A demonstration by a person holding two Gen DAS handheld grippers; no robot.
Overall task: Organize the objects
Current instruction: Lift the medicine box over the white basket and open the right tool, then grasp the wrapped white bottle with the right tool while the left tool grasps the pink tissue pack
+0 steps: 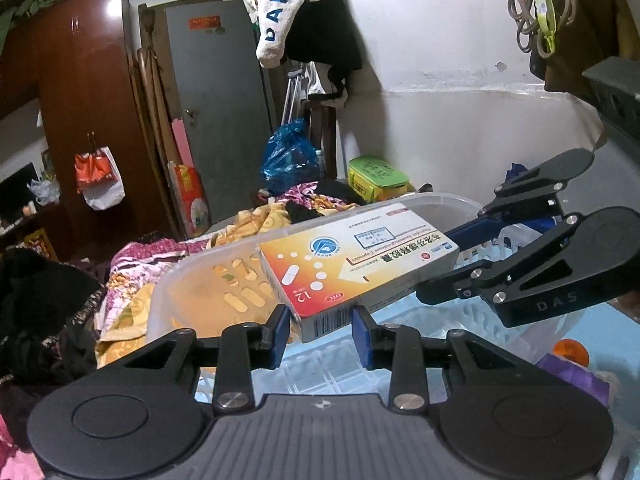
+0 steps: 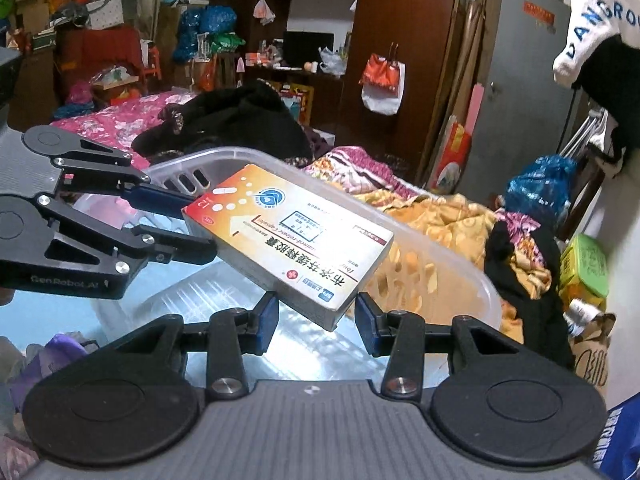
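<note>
Cluttered bedroom, bed behind. Left wrist view: medicine box (image 1: 356,264) held over clear basket (image 1: 192,276), likely a handover. Left gripper (image 1: 320,328) pinches the barcode end at 6 o'clock; right gripper (image 1: 440,268) reaches its far end from 3 o'clock, contact unclear.

Right wrist view: right gripper (image 2: 316,320) spread, box corner between pads, apparently untouched; left gripper (image 2: 200,224) clamps at 9 o'clock. Box orange-white, white dots, Chinese print, undented.
</note>
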